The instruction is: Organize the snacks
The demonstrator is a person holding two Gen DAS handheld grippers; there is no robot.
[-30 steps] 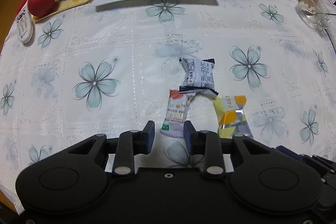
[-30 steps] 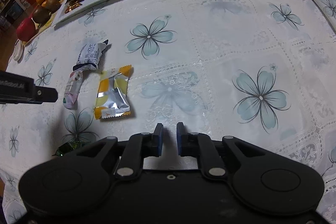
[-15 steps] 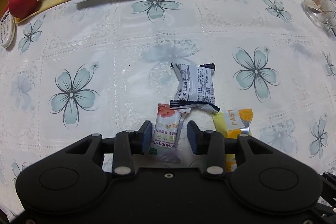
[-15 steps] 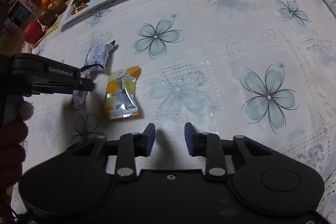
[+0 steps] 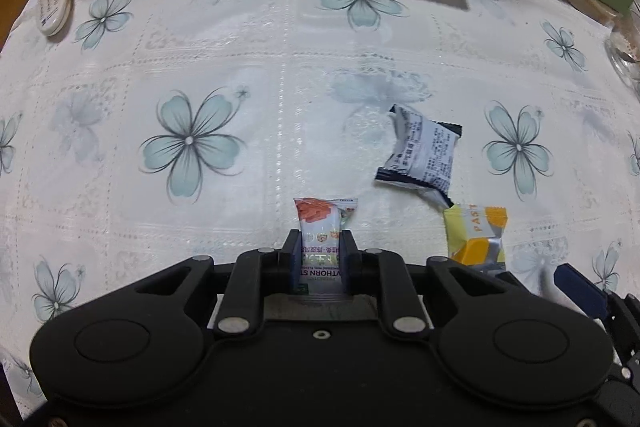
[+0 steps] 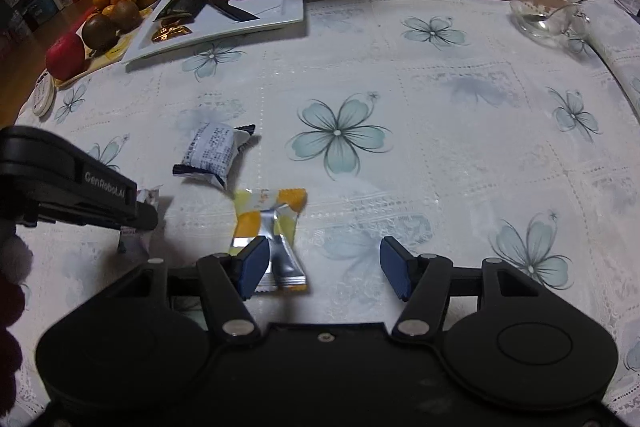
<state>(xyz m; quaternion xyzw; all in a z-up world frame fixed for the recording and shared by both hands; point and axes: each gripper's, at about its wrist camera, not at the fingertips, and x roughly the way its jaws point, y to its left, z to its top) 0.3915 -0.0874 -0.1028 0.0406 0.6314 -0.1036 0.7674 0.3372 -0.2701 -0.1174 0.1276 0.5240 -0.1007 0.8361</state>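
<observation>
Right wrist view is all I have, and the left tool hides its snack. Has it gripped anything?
Observer: Yes. The left tool is shut on a pink-and-white snack packet, pads pressing its sides.
Operator: Which snack?
Observer: Its label shows "THORN ST", the rest hidden.
Operator: My right tool has its jaws opening, with the yellow packet between them. Visible from there?
Observer: Only one blue pad, at the lower right edge of the left wrist view.
</observation>
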